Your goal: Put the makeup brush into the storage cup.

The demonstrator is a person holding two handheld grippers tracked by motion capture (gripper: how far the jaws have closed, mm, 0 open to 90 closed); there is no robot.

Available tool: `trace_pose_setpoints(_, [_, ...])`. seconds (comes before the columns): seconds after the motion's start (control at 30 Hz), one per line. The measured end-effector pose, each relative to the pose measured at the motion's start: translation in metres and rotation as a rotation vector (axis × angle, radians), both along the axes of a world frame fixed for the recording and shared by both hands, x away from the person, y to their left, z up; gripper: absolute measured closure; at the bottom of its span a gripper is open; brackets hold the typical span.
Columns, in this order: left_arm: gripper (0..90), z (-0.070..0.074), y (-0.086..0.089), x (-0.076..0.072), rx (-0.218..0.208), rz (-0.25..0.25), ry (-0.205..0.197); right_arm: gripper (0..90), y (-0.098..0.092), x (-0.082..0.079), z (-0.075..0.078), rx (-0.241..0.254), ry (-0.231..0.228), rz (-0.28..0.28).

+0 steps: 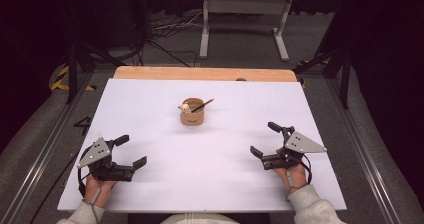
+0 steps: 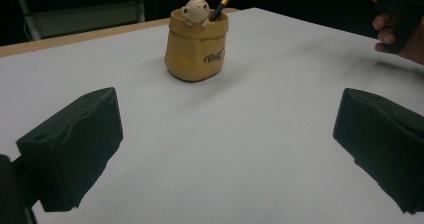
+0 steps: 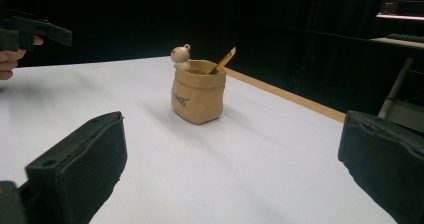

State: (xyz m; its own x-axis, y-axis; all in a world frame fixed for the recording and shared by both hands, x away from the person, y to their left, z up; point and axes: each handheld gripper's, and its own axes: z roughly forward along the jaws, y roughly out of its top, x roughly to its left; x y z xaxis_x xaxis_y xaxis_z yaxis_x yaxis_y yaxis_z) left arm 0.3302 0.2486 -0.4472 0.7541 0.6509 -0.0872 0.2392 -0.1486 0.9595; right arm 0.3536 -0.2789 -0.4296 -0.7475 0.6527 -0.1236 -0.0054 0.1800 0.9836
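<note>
A small tan sack-shaped pot (image 1: 192,116) stands upright at the middle of the white table (image 1: 150,174). A little bear figure (image 1: 184,106) perches on its rim and a pencil (image 1: 202,105) leans out of it. The same pot (image 2: 196,51) sits ahead in the left gripper view, and the pot (image 3: 198,97) is ahead in the right gripper view too. My left gripper (image 1: 131,150) rests open near the front left, well short of the pot. My right gripper (image 1: 265,139) rests open at the front right, with nothing between its jaws.
A wooden strip (image 1: 200,74) runs along the table's far edge. Beyond it, a metal stand (image 1: 245,19) and cables (image 1: 165,29) lie on the floor. The other hand (image 2: 395,31) shows at the right of the left gripper view.
</note>
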Motion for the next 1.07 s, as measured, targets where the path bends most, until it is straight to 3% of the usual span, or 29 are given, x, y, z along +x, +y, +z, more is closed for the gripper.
trace_pose_setpoints(0.3, [0.3, -0.001, 0.0, 0.001, -0.024, -0.015, -0.006, 0.0, 0.0, -0.004, -0.007, -0.013, 0.006, -0.014])
trace_pose_setpoints(0.57, [0.3, -0.002, 0.003, 0.004, -0.075, -0.021, 0.005, 0.0, 0.005, -0.004, -0.014, -0.037, 0.051, -0.011])
trace_pose_setpoints(0.73, [0.3, -0.002, 0.003, 0.005, -0.091, -0.029, 0.01, 0.0, 0.003, -0.003, -0.015, -0.025, 0.073, -0.025])
trace_pose_setpoints(1.07, [0.0, 0.0, 0.001, 0.005, -0.069, 0.012, 0.008, 0.0, 0.003, -0.003, -0.015, -0.039, 0.07, -0.036])
